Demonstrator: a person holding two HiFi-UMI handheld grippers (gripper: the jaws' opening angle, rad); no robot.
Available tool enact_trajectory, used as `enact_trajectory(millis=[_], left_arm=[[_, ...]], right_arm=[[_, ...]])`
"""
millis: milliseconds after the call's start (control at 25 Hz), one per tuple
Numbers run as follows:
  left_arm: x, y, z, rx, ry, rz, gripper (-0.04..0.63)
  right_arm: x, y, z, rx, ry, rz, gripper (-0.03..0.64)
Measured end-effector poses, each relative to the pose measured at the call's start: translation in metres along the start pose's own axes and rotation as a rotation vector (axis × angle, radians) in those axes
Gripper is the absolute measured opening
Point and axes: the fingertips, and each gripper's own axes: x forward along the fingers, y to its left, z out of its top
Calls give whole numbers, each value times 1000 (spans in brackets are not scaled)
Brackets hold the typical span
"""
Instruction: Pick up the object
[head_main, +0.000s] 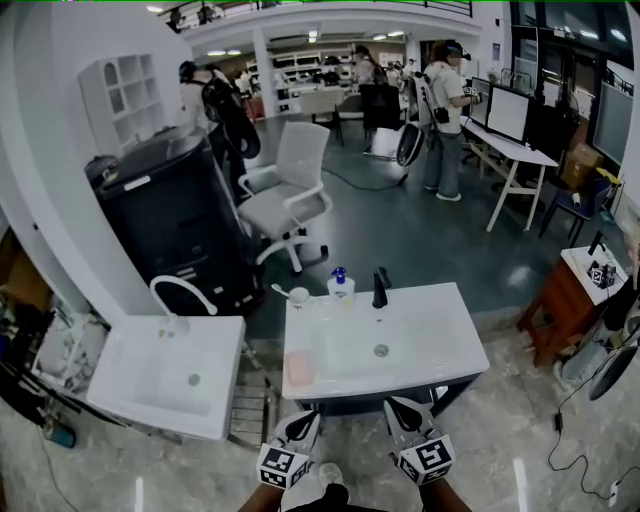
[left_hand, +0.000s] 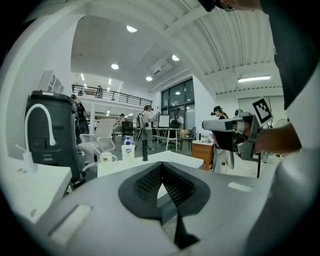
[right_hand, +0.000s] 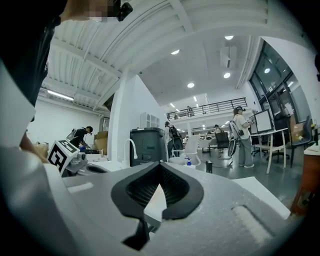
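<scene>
**Both grippers closed and empty, short of the basin; the pink block nearer the left one**

The left gripper (head_main: 303, 420) and the right gripper (head_main: 402, 408) were held side by side close to the person's body, just short of the front rim of the white rectangular sink basin (head_main: 455, 335). In its own view each one's jaws met at the tips with nothing between them: left gripper (left_hand: 161, 165), right gripper (right_hand: 160, 165).

The task names no particular thing. The likeliest candidate was the pale pink rectangular block (head_main: 299, 368) lying at the basin's left side, close against the left wall. Whether it sat on the basin floor or on a ledge could not be told. It lay almost straight ahead of the left gripper and off to the left of the right one, so the left gripper was the nearer. Its long axis seemed to run away from the person, front to back.

The front rim stood between the grippers and the block, so a reach would probably have to go over it and then down. The left wall left little room on that side. To the block's right the basin floor was bare as far as the round metal drain (head_main: 381, 350).

The white mug (head_main: 298, 295), the clear soap bottle with a blue pump (head_main: 340, 284) and the black tap (head_main: 380, 287) stood along the back rim, well apart from the block.
</scene>
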Motion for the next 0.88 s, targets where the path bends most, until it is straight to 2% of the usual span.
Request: enact_trajectory(millis=[240,600,880], left_arm=[[28,42,6,-20,-1,17,20],[59,93,20,-16,4,36,18],[77,113,35,-36,-27,52,18]], right_arm=[[47,-14,3,-42,31,21,3],[109,-31,-2,-37,66,28,3],[130,-41,-11,-38,107,25,3]])
